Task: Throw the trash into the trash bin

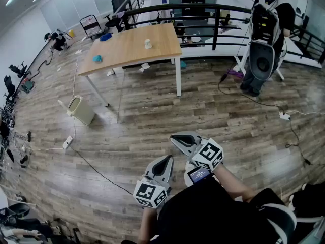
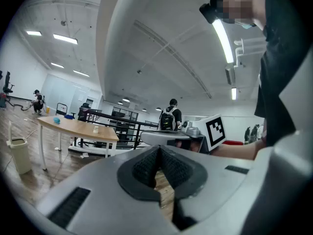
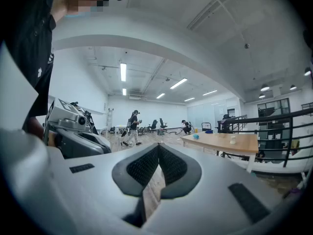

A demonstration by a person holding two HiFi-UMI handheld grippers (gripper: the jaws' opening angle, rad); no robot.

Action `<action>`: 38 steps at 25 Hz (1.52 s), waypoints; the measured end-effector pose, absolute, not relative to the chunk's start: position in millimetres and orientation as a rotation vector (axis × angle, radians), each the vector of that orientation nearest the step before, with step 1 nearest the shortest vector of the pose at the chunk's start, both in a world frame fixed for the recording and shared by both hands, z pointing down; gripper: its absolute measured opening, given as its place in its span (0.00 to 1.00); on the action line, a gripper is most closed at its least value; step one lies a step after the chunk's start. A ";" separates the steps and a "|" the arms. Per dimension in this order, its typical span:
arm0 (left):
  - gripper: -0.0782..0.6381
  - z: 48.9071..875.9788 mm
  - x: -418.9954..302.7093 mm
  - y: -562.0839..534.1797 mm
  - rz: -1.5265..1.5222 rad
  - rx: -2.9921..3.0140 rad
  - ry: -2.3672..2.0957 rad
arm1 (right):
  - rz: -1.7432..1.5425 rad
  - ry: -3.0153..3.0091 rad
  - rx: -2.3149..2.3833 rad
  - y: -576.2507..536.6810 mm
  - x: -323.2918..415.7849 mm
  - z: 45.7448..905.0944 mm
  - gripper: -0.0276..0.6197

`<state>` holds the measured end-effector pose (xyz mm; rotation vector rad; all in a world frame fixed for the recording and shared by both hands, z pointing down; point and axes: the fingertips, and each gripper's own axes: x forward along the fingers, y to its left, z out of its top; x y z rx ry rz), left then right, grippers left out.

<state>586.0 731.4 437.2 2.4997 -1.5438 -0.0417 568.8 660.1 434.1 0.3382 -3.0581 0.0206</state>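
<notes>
The beige trash bin (image 1: 81, 110) stands on the wood floor left of the table (image 1: 127, 52); it also shows at the far left of the left gripper view, trash bin (image 2: 19, 154). On the table lie a white crumpled piece (image 1: 147, 43) and two blue pieces (image 1: 97, 58). Paper scraps (image 1: 145, 66) lie on the floor under it. My left gripper (image 1: 167, 159) and right gripper (image 1: 175, 139) are held level close to my body, far from the table and bin. Both are shut with nothing between the pads, as the left gripper (image 2: 158, 148) and right gripper (image 3: 159, 146) show.
A person with a backpack (image 1: 264, 39) stands at the back right by a black railing (image 1: 203, 9). Cables (image 1: 96, 172) run across the floor, with a power strip (image 1: 67, 142) on the left. Office chairs and gear line the left wall.
</notes>
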 end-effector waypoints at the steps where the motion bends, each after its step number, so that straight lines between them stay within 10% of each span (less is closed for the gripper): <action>1: 0.11 434.6 585.9 716.9 -0.010 2.503 -1.551 | 0.017 -3.064 0.335 645.8 566.1 428.8 0.04; 19: 0.11 434.9 537.1 454.8 -0.002 2.420 -1.606 | 0.262 -3.094 0.464 372.7 573.1 444.5 0.04; 38: 0.11 422.4 349.8 213.9 -0.144 2.472 -1.554 | 0.242 -3.067 0.440 158.5 379.7 434.1 0.04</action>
